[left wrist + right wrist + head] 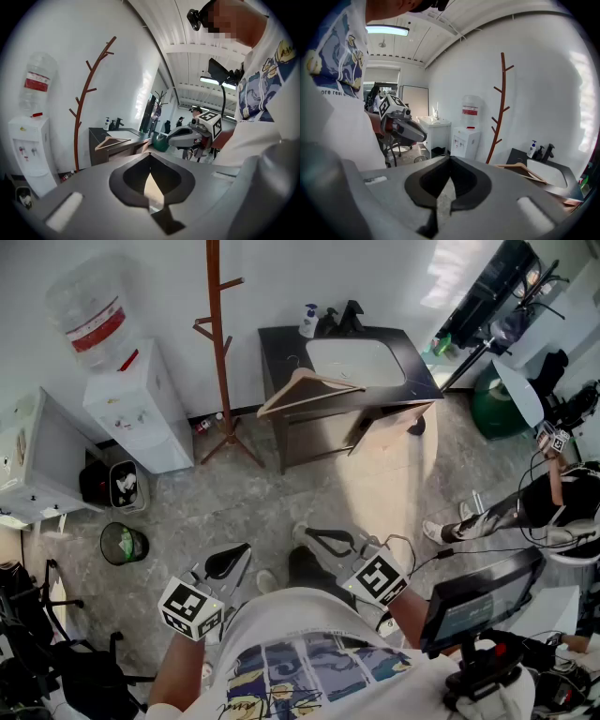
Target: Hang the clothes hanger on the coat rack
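The light wooden clothes hanger [309,390] lies on the dark vanity counter [278,345], at its front edge beside the white sink basin [356,362]. The reddish-brown wooden coat rack [217,334] stands just left of the counter. The left gripper [234,557] and right gripper [309,536] sit low near the person's body, well apart from the hanger. Both jaw pairs are closed together, with nothing between them.

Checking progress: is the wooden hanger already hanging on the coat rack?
No, the wooden hanger lies on the dark vanity counter beside the coat rack.
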A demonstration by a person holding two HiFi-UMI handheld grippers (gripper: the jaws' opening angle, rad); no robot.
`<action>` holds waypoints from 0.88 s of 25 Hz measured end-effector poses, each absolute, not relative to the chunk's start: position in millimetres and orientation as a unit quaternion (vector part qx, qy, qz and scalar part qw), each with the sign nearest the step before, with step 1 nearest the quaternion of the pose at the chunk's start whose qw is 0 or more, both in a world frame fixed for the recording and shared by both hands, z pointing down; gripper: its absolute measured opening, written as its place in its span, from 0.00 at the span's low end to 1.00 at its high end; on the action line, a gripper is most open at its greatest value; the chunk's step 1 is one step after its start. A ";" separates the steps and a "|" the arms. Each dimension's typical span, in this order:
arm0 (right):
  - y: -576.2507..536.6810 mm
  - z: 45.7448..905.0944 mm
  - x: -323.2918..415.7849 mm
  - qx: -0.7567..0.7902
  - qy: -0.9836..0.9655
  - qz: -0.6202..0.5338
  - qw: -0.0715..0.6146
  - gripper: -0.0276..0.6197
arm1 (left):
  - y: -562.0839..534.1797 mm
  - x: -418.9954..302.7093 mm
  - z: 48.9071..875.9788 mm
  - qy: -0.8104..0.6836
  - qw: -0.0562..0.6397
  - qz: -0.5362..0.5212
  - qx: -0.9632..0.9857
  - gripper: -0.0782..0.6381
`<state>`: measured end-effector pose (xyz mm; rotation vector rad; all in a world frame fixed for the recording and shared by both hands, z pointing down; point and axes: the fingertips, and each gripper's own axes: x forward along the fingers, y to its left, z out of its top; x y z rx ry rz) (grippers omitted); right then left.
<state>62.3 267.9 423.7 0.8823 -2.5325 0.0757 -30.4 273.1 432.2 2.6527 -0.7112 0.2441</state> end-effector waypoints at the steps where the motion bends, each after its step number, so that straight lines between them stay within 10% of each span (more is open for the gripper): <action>1: 266.5 423.6 60.3 0.319 -0.920 0.027 0.227 0.05 | 272.0 -32.1 432.9 -0.254 0.193 0.086 0.944 0.11; 22: 162.9 436.9 70.5 0.317 -0.925 0.040 0.205 0.07 | 183.0 -27.9 441.1 -0.279 0.198 0.098 0.934 0.11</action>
